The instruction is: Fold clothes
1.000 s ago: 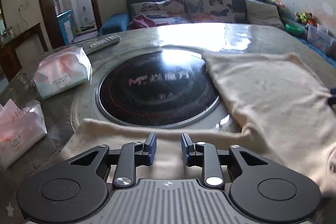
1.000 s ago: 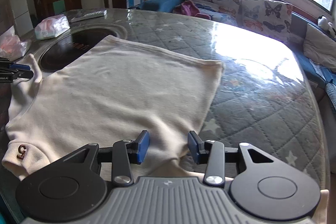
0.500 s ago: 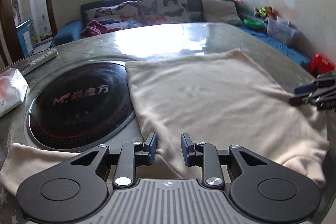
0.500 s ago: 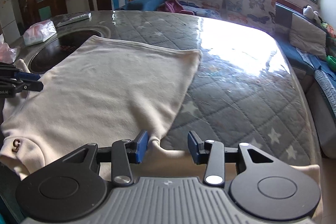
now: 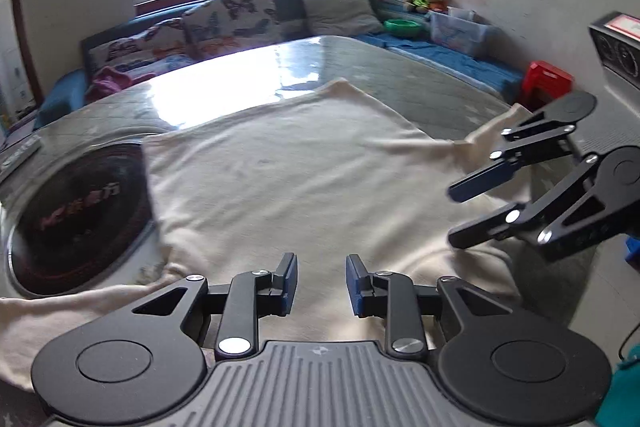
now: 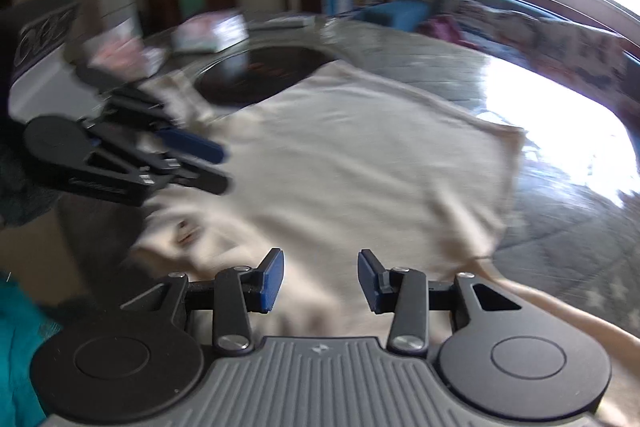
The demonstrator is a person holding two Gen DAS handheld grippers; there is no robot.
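A cream long-sleeved top (image 5: 288, 179) lies spread flat on the quilted table, its body reaching away from me; it also fills the middle of the right wrist view (image 6: 360, 155). My left gripper (image 5: 321, 285) is open and empty, low over the near edge of the top. My right gripper (image 6: 320, 279) is open and empty over the near end of the top. Each gripper shows in the other's view: the right one (image 5: 456, 215) at the top's right side, the left one (image 6: 220, 167) at its left side. One sleeve (image 5: 72, 311) trails left.
A round black hob (image 5: 76, 211) is set into the table (image 5: 420, 83) left of the top. Tissue packs (image 6: 208, 31) lie beyond it. A sofa with butterfly cushions (image 5: 224, 23) runs behind the table. A red stool (image 5: 546, 83) and a bin stand at the right.
Both grippers have swung toward each other over the near end of the top. The right wrist view is blurred from the movement. Both stay open.
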